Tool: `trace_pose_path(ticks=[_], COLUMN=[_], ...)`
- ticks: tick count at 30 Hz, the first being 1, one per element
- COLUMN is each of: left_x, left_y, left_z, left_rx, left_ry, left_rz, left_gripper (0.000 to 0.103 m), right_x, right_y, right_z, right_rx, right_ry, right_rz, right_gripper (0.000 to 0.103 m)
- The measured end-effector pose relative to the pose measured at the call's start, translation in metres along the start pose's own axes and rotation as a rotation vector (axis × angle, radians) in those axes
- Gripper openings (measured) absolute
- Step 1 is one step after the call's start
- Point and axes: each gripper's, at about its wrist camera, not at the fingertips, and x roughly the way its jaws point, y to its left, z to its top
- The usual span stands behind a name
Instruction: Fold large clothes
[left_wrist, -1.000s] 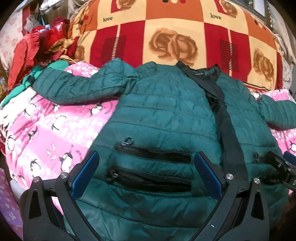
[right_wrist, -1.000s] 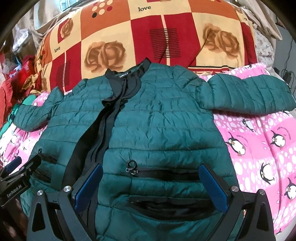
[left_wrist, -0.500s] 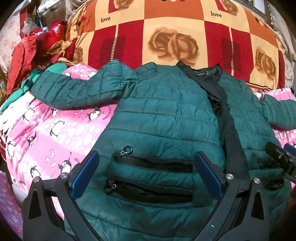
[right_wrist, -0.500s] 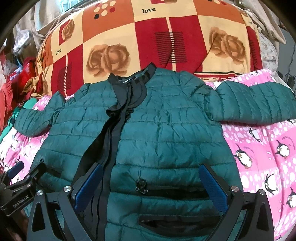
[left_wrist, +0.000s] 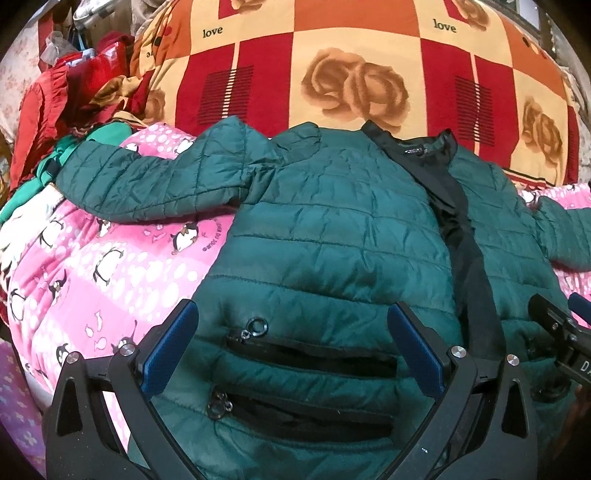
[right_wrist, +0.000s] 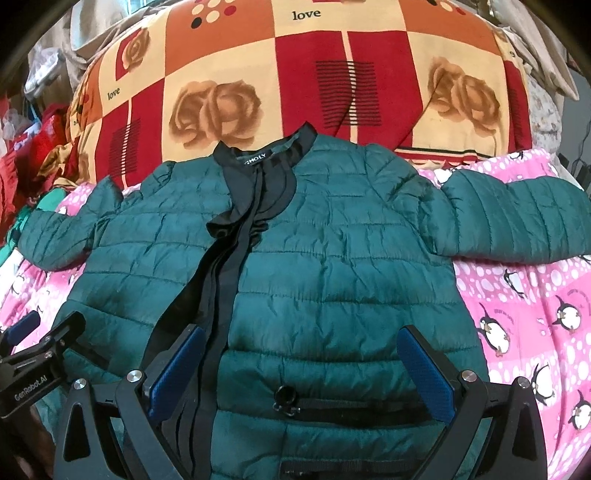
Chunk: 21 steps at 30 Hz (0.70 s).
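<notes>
A dark green quilted jacket (left_wrist: 332, 236) (right_wrist: 332, 258) lies front-up on a pink penguin-print cover, both sleeves spread outward, black collar and placket running down the middle. My left gripper (left_wrist: 291, 350) hovers open over the jacket's lower left panel, above two zip pockets (left_wrist: 310, 360). My right gripper (right_wrist: 301, 373) is open over the lower right panel, near a zip pull (right_wrist: 284, 397). Nothing sits between either pair of blue pads. Each gripper's tip shows at the edge of the other's view.
A pink penguin cover (left_wrist: 92, 273) (right_wrist: 535, 314) lies under the jacket. Behind it rises a red, orange and cream rose-print blanket (left_wrist: 351, 74) (right_wrist: 295, 81). Red and green clothes (left_wrist: 66, 110) are piled at the far left.
Both views have drawn back from the jacket hem; the pockets sit lower in the right wrist view and more of the collar and sleeves shows. Both grippers stay open.
</notes>
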Motion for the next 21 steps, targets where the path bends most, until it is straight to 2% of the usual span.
trace_pose_path(ticks=[14,21], left_x=[0.029,0.04], left_y=[0.014,0.025], left_z=[0.013,0.018], left_rx=[-0.022,-0.041], left_ry=[0.044,0.059], left_rz=[0.048,0.041], left_gripper=[0.102,0.102], right_x=[0.019,0.033], right_y=[0.017,0.031], right_z=[0.014,0.016], right_rx=[-0.011,-0.038], right_ry=[-0.008,0.009], right_rz=[0.031,0.036], right_gripper=[0.103,0.103])
